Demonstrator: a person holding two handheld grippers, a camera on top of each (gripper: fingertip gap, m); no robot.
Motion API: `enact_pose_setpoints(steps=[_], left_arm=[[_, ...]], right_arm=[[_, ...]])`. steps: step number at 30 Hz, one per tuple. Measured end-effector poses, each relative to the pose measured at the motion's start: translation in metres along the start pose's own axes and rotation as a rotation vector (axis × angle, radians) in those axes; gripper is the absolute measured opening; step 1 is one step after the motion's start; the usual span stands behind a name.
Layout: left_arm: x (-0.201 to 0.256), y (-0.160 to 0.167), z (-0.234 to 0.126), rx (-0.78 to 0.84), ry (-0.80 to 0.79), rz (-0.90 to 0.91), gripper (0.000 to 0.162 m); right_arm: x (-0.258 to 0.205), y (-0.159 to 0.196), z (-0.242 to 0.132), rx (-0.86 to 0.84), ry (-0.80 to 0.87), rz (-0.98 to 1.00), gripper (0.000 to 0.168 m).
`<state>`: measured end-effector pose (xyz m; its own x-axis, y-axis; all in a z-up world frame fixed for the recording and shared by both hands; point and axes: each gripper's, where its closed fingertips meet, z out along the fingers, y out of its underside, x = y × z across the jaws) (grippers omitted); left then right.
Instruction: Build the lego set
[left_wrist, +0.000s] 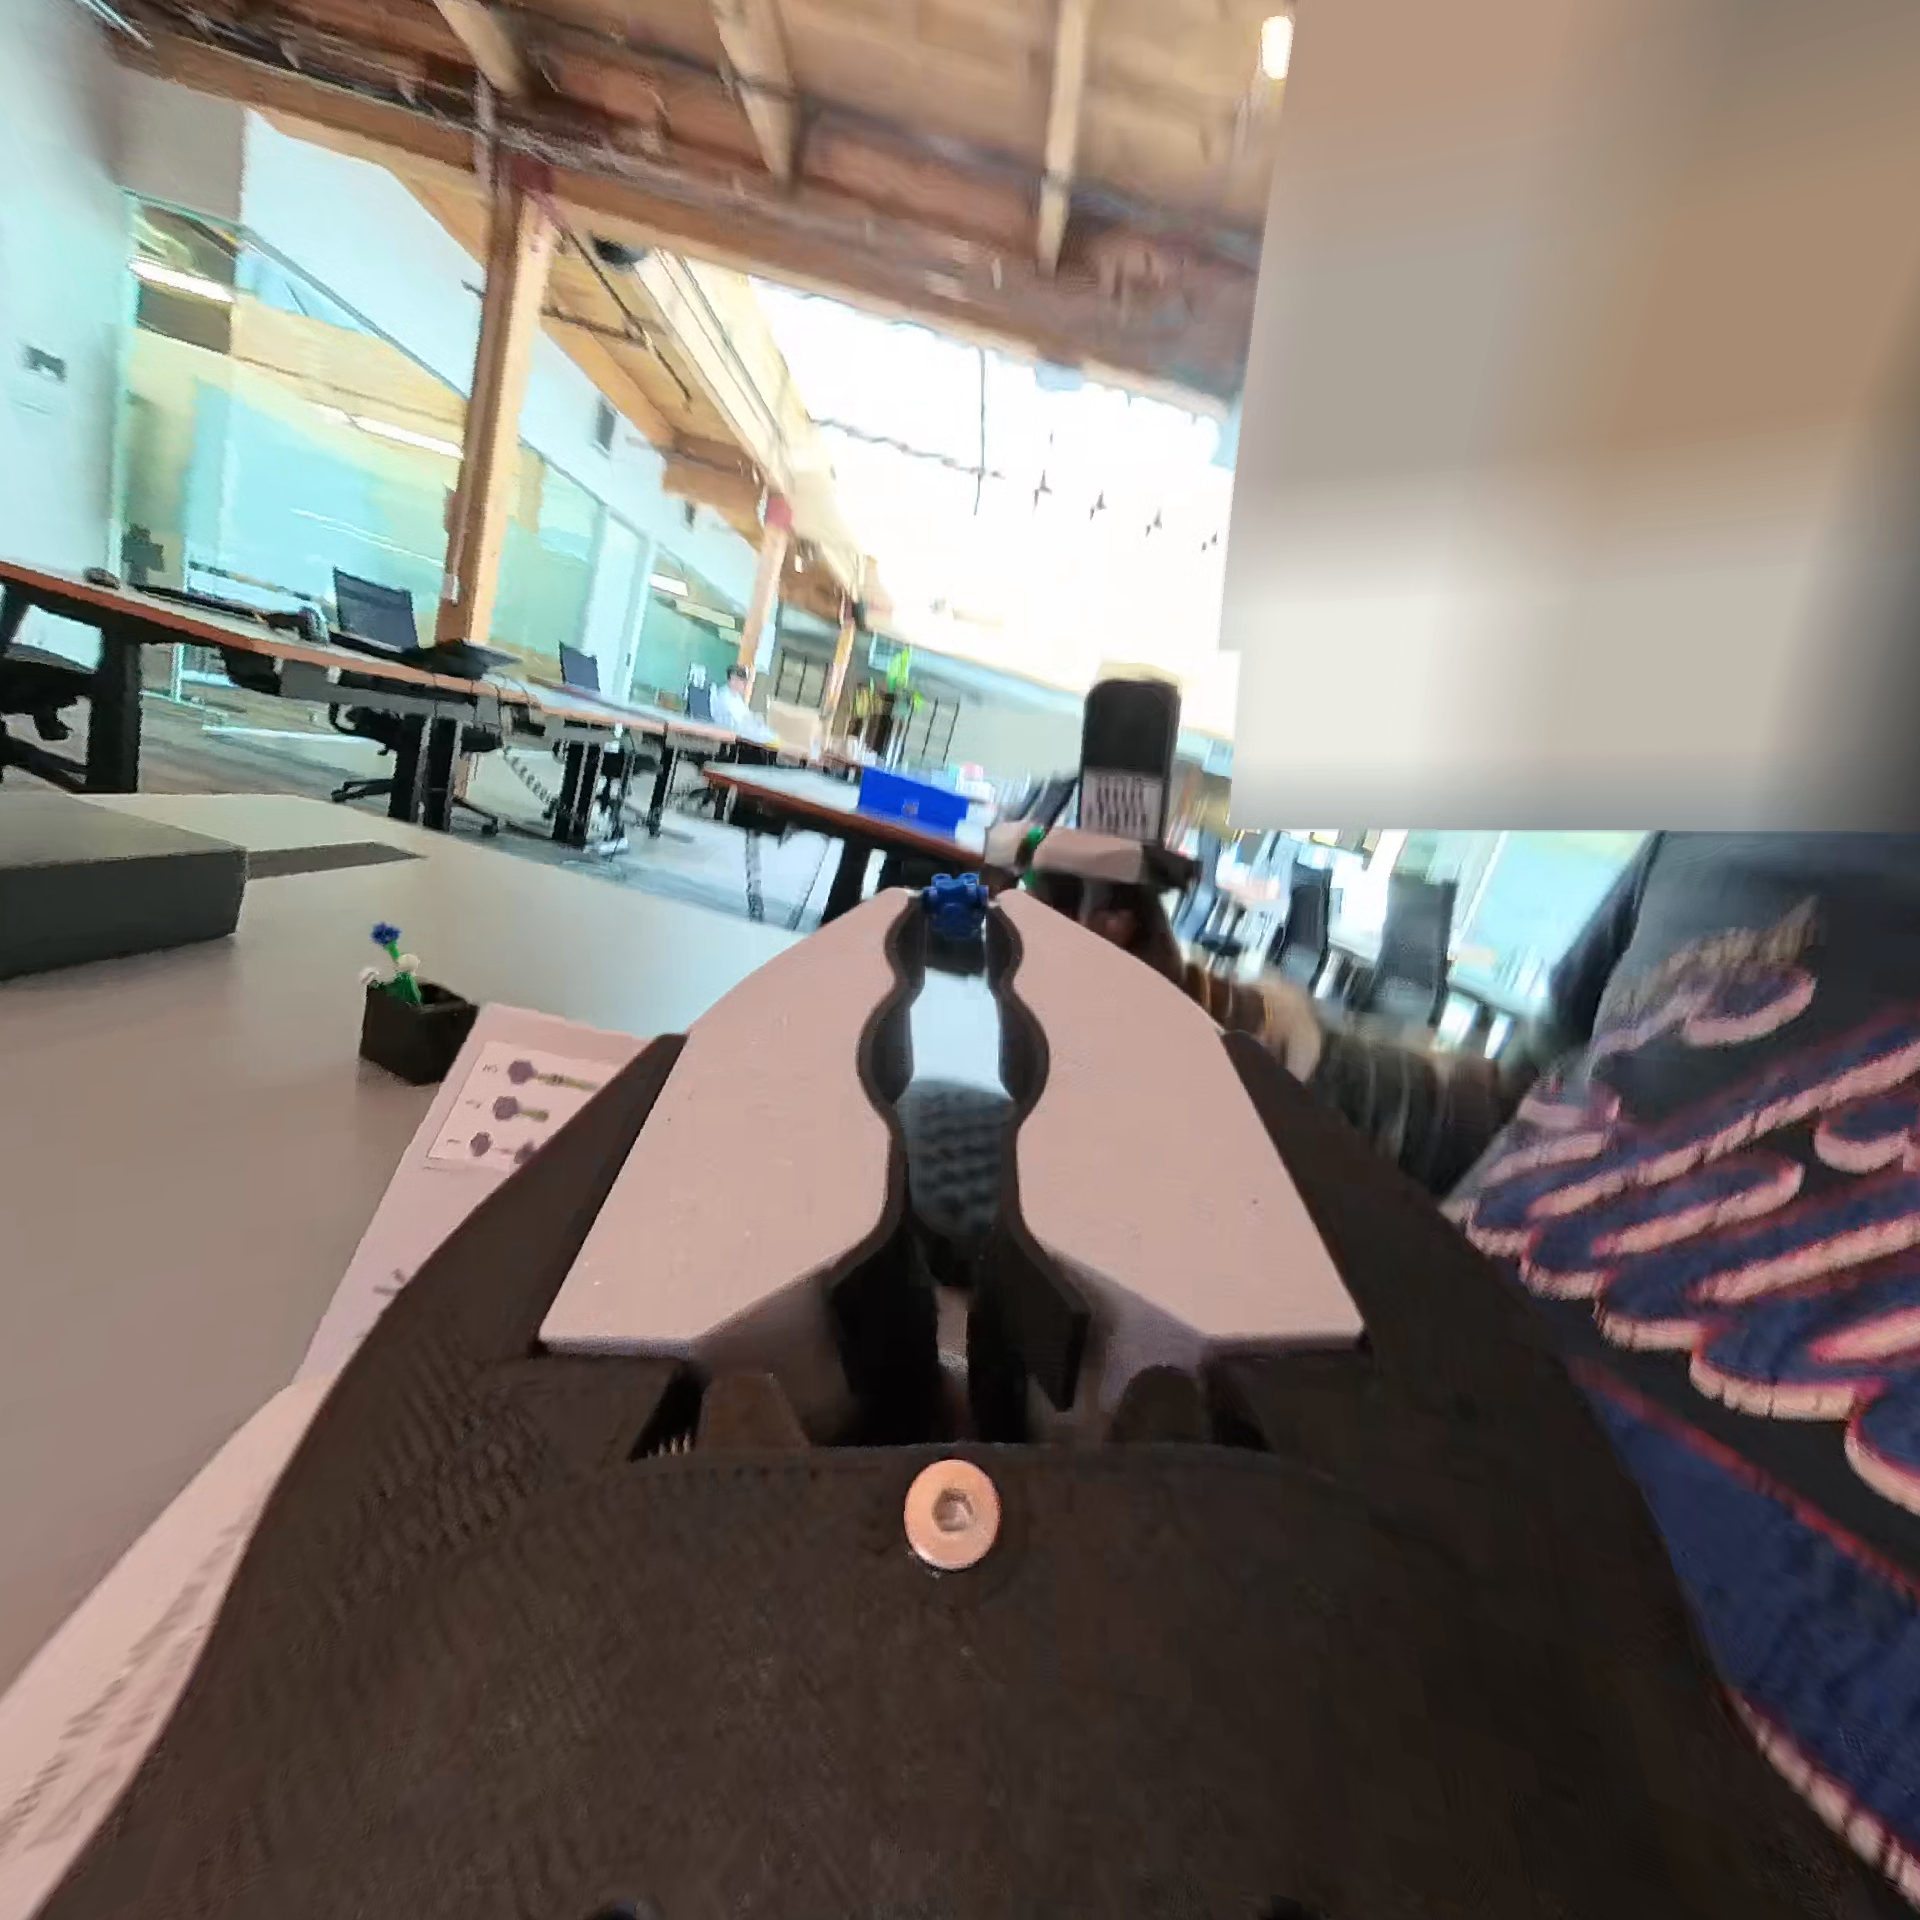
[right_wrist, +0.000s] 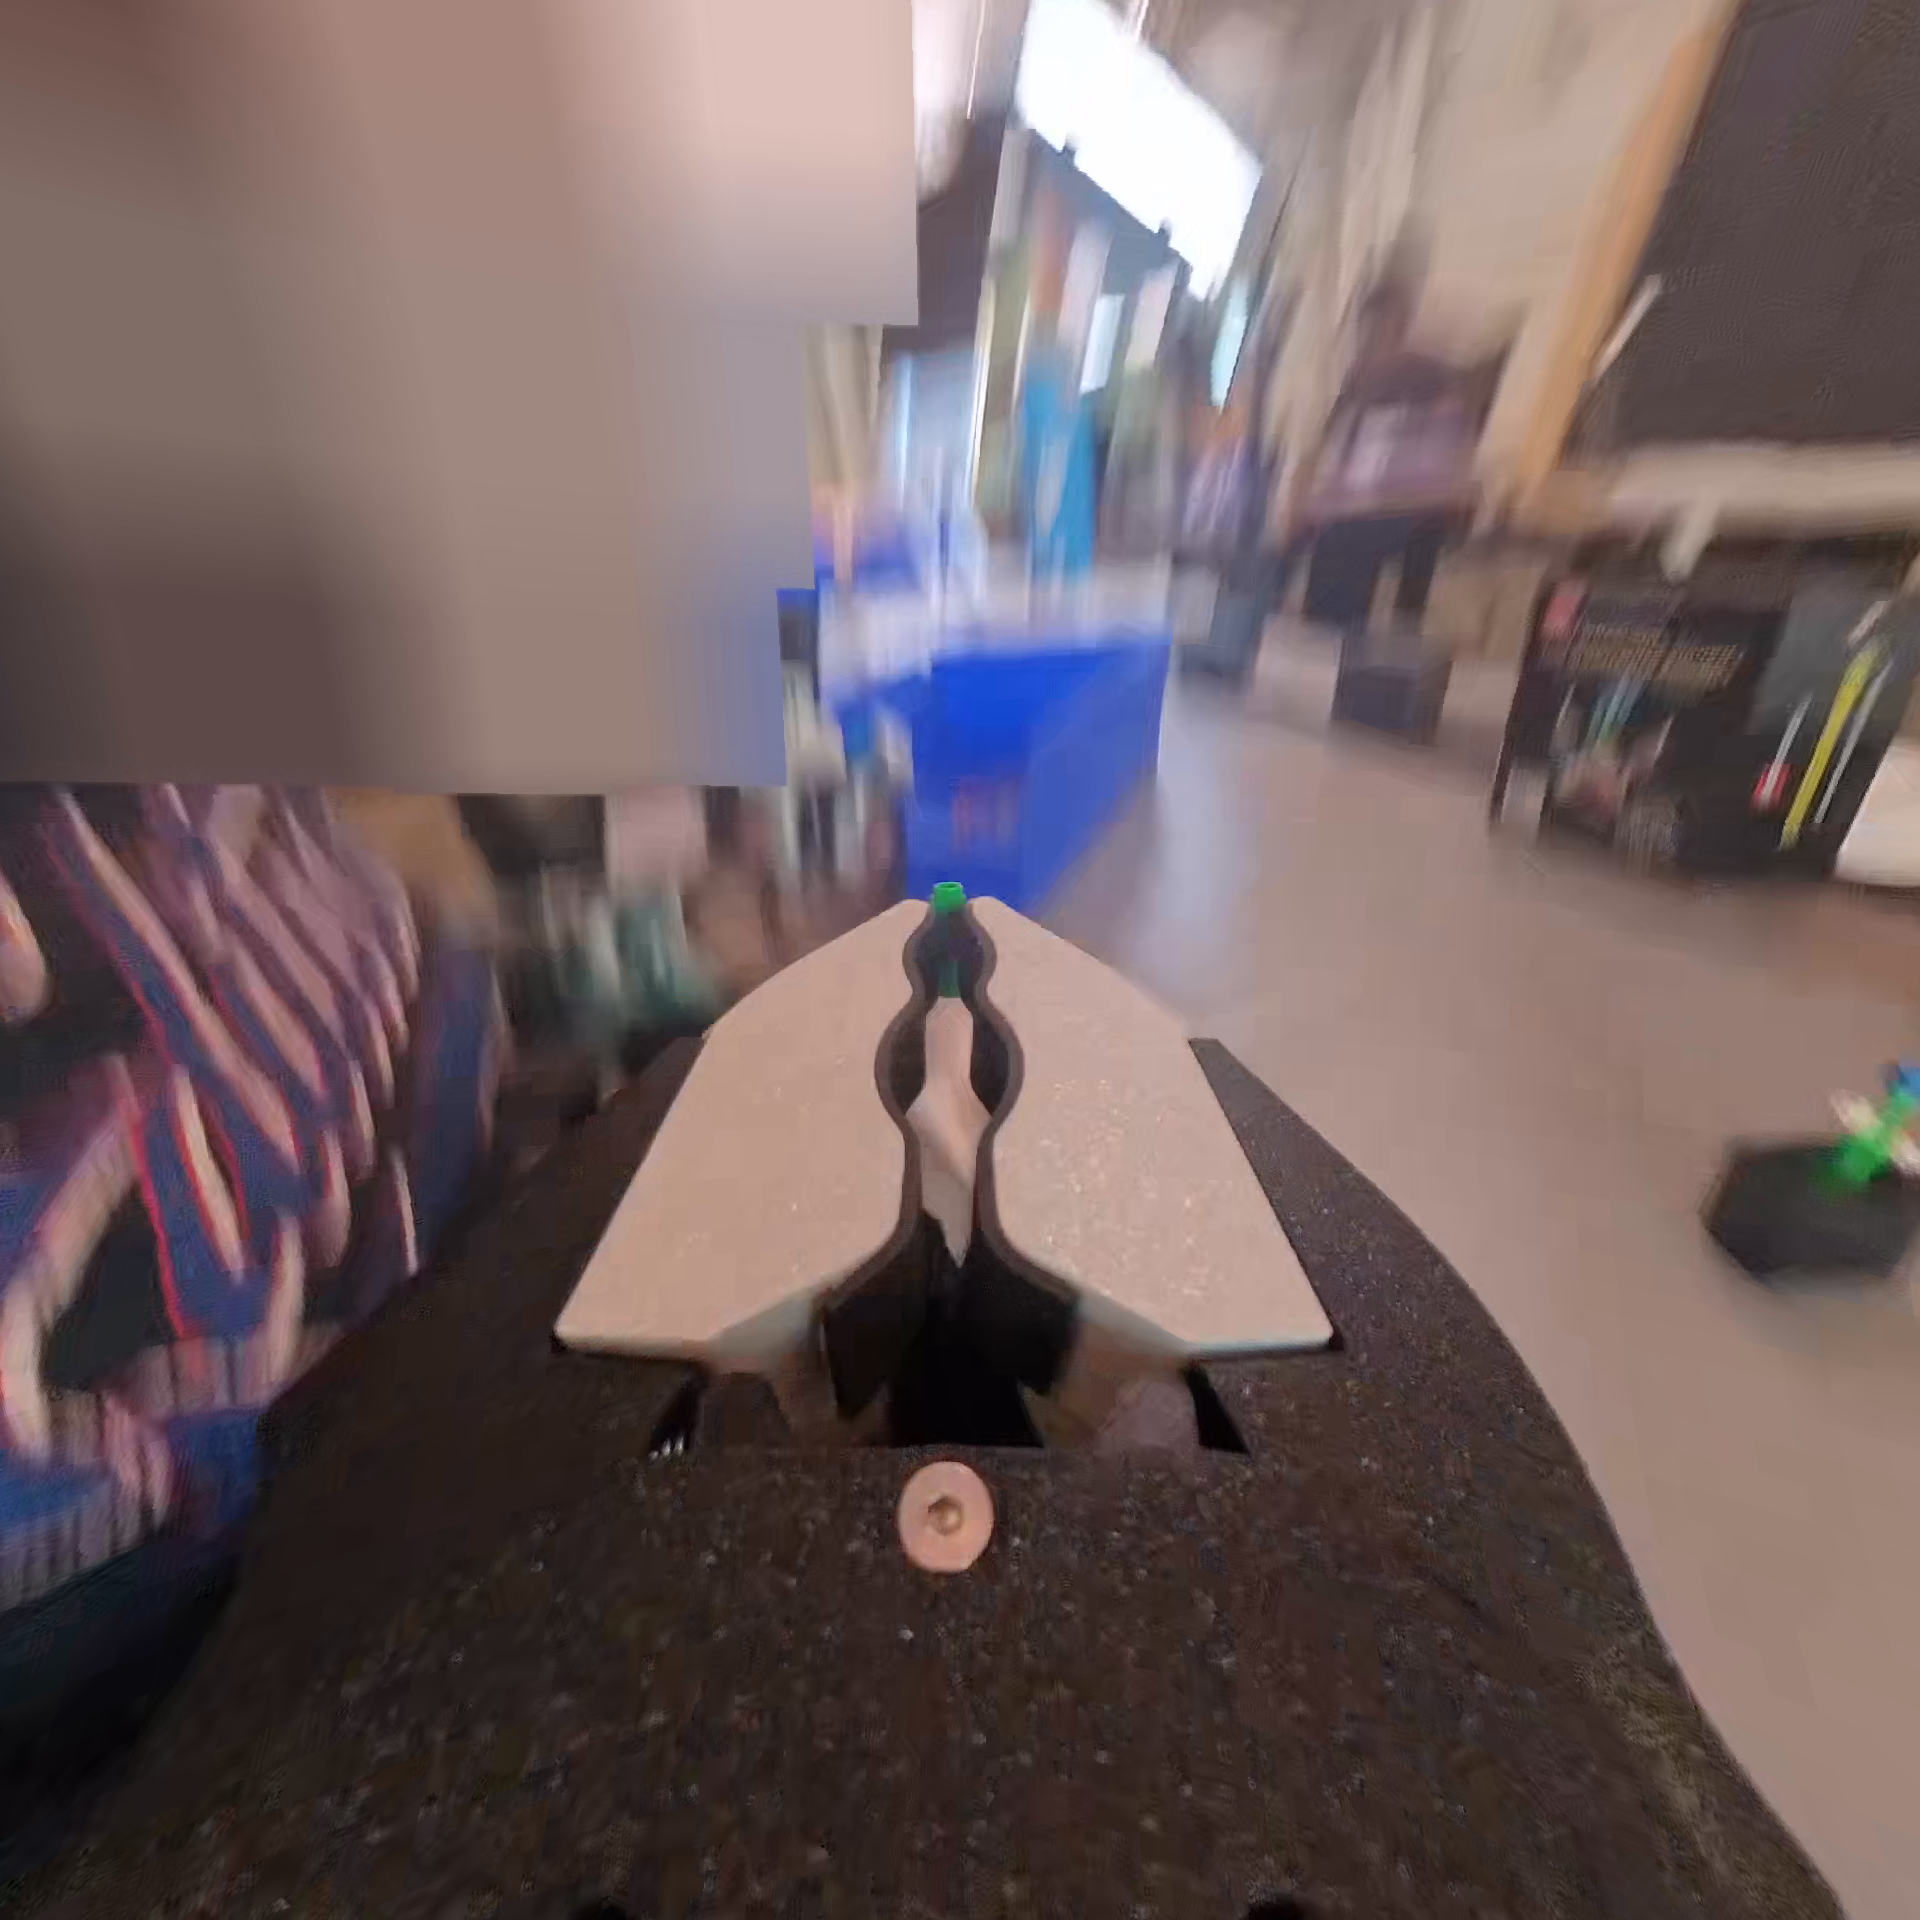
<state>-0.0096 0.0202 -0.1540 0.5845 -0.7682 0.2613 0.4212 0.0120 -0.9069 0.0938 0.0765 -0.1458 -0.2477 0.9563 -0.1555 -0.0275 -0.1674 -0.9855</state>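
Left gripper (left_wrist: 954, 914): jaws pinch a small blue lego flower piece (left_wrist: 954, 906).
Right gripper (right_wrist: 948, 906): jaws clamp a thin green lego stem (right_wrist: 947, 898).
Table (left_wrist: 208, 1091): black lego planter with flowers (left_wrist: 412, 1023).

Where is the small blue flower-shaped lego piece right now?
In the left wrist view, the small blue flower-shaped lego piece is pinched at the left hand-held gripper tips, raised above the grey table.
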Motion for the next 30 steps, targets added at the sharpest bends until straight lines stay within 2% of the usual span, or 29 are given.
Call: enact_pose_setpoints(steps=[2,4,8,12,15,17,19,23,26,30], left_arm=[[-0.003,-0.015,0.002,0.114,-0.003,-0.101,0.011],[-0.001,-0.027,0.006,0.212,0.022,-0.179,0.010],[0.008,-0.038,0.016,0.334,0.052,-0.240,0.010],[0.016,-0.048,0.018,0.463,0.079,-0.312,0.010],[0.027,-0.052,0.022,0.522,0.141,-0.401,0.010],[0.027,-0.052,0.023,0.525,0.138,-0.423,0.010],[0.025,-0.048,0.024,0.499,0.105,-0.411,0.011],[0.026,-0.040,0.030,0.409,0.029,-0.274,0.010],[0.029,-0.041,0.033,0.398,0.015,-0.221,0.010],[0.029,-0.042,0.034,0.422,0.033,-0.263,0.010]], right_arm=[[-0.001,-0.043,0.001,0.438,0.008,0.187,0.002],[0.003,-0.055,0.007,0.705,-0.012,0.329,0.002],[-0.002,-0.057,0.045,0.872,-0.089,0.445,0.003],[-0.021,-0.059,0.083,0.854,-0.148,0.480,0.002],[-0.032,-0.060,0.096,0.825,-0.162,0.443,0.002],[-0.032,-0.062,0.096,0.820,-0.146,0.419,0.002],[-0.035,-0.058,0.102,0.739,-0.126,0.385,0.002],[-0.038,-0.051,0.110,0.641,-0.090,0.362,0.002],[-0.035,-0.048,0.111,0.636,-0.100,0.409,0.003],[-0.035,-0.048,0.110,0.659,-0.126,0.447,0.002]])
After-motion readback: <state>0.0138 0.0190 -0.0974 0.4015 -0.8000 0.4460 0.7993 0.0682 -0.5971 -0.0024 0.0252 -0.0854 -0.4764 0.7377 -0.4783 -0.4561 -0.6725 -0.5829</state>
